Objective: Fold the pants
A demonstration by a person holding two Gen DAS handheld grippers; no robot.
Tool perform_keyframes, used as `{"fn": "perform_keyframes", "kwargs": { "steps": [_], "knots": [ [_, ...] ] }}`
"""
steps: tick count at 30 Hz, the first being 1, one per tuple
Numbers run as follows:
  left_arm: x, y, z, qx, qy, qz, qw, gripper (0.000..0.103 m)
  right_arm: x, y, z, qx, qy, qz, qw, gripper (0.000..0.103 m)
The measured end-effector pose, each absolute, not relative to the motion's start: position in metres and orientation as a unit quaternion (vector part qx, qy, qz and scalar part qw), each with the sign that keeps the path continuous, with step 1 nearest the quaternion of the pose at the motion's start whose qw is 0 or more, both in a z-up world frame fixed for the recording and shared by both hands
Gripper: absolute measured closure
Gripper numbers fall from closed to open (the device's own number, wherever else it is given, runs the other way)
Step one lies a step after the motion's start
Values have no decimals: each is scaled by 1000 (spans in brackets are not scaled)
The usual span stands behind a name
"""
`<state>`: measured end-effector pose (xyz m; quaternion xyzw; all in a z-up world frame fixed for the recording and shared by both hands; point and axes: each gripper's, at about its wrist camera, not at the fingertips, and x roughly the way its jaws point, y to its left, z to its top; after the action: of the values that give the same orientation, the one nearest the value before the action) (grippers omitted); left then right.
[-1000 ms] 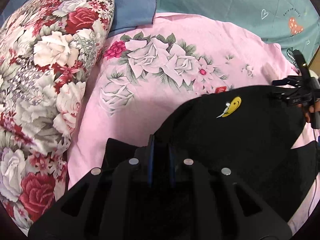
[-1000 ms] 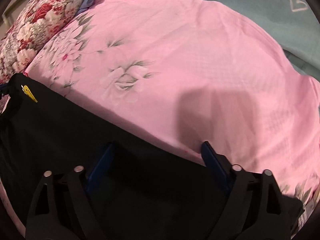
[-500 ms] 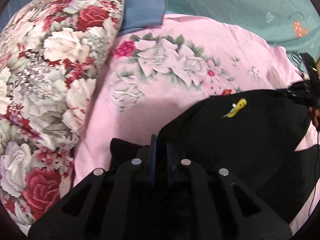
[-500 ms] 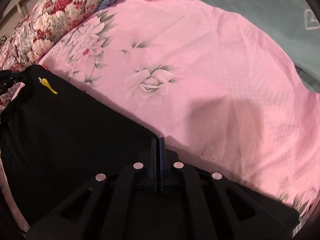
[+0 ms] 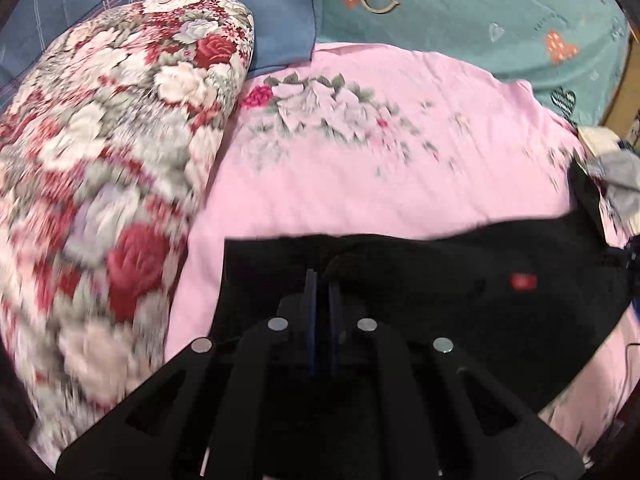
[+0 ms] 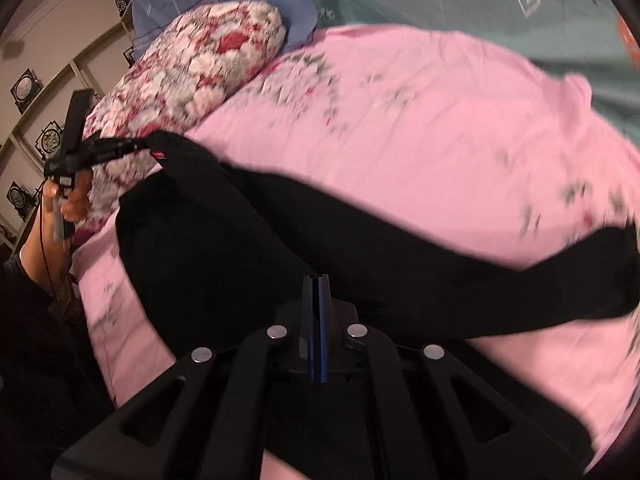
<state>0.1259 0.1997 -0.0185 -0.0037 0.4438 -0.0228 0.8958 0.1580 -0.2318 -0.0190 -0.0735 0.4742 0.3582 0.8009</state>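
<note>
The black pants (image 5: 460,280) hang lifted over the pink floral sheet (image 5: 380,184), stretched between both grippers. My left gripper (image 5: 322,276) is shut on one corner of the pants, next to a small red label (image 5: 522,281). My right gripper (image 6: 316,280) is shut on the pants' edge further along (image 6: 280,240). One pant leg (image 6: 560,276) trails to the right on the sheet. In the right wrist view the left gripper (image 6: 136,146) shows at the left, pinching the cloth by the red label (image 6: 157,155).
A red-and-white floral pillow (image 5: 100,184) lies at the left. A blue pillow (image 5: 160,4) and a teal sheet with hearts (image 5: 480,20) lie behind. Grey and white clothing (image 5: 616,168) sits at the right edge. Shelving (image 6: 36,92) stands beyond the bed.
My right gripper closed on the pants. Both grippers have lifted the pants off the sheet and turned them over; the yellow patch is out of sight and a red label shows.
</note>
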Motion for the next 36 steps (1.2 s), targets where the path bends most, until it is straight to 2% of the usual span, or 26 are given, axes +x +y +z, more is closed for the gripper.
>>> {"fn": "perform_keyframes", "kwargs": {
  "steps": [2, 4, 5, 7, 8, 9, 10, 11, 12, 20, 22, 24, 27, 32, 36],
  "knots": [
    [108, 201, -29, 0, 449, -17, 894, 95, 134, -238, -39, -53, 482, 367, 794, 101],
    [102, 205, -51, 5, 475, 3, 880, 81, 120, -235, -63, -32, 492, 366, 789, 101],
    [103, 207, -63, 11, 497, 24, 867, 69, 118, -232, -75, -32, 500, 352, 791, 99],
    [98, 215, -78, -15, 528, 34, 849, 63, 121, -229, -91, -30, 522, 322, 790, 88],
    [92, 220, -79, -36, 530, 34, 847, 57, 121, -230, -93, -18, 525, 317, 790, 85],
    [85, 224, -76, -53, 526, 39, 848, 41, 122, -231, -91, -9, 522, 315, 793, 79],
    [80, 227, -73, -61, 521, 43, 850, 34, 121, -235, -85, 2, 512, 309, 802, 73],
    [72, 231, -68, -69, 513, 49, 854, 30, 118, -241, -76, 8, 496, 297, 816, 57],
    [68, 232, -65, -72, 509, 51, 856, 30, 114, -245, -70, 11, 484, 287, 827, 50],
    [71, 224, -61, -169, 535, -7, 828, 33, 87, -282, -41, 94, 423, 243, 868, 49],
    [83, 221, -69, -193, 542, -7, 818, 43, 80, -285, -39, 104, 419, 248, 867, 49],
    [98, 216, -80, -204, 557, -8, 805, 60, 76, -288, -39, 105, 417, 254, 866, 49],
    [115, 214, -95, -209, 579, 5, 788, 70, 71, -287, -40, 103, 416, 246, 869, 49],
    [129, 221, -101, -243, 579, 21, 778, 70, 74, -294, -44, 115, 416, 232, 872, 49],
    [127, 234, -87, -290, 549, 53, 782, 72, 85, -301, -53, 128, 429, 180, 876, 49]
  ]
}}
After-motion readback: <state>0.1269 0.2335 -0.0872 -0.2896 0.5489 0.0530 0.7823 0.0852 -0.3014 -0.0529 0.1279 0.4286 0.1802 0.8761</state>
